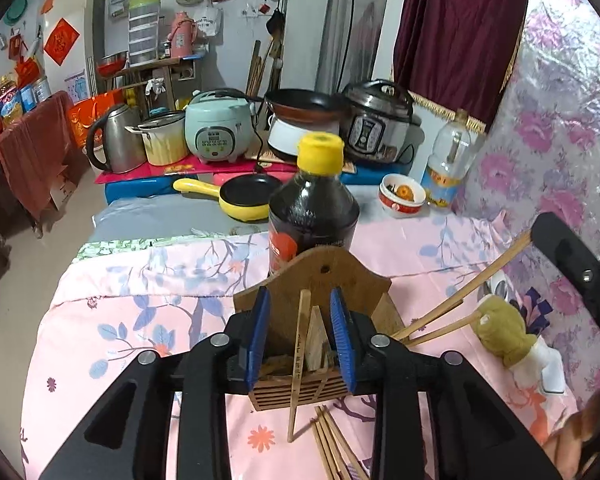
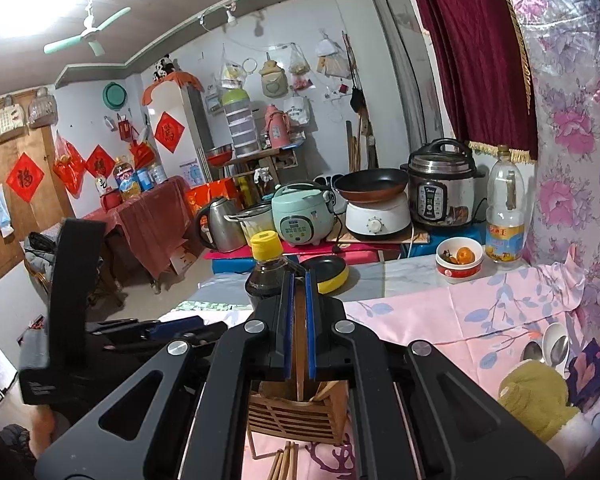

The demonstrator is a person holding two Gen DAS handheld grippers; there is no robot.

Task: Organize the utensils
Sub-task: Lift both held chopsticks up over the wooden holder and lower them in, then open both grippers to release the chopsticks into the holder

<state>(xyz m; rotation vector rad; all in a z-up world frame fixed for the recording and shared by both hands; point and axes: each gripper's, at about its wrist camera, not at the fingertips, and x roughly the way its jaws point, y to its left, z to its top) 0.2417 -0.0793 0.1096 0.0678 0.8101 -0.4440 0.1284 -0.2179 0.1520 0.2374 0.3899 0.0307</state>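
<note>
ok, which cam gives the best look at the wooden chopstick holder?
Left wrist: the chopstick holder shows its arched back panel, slatted front and one chopstick leaning on it. Right wrist sees only its lower slatted part; the right gripper blocks the rest.

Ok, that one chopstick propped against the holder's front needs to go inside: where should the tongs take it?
By its upper end, from above. The chopstick stands nearly upright, foot on the cloth, its top free above the holder's slats between the open left tongs, so closing there should catch it.
</note>
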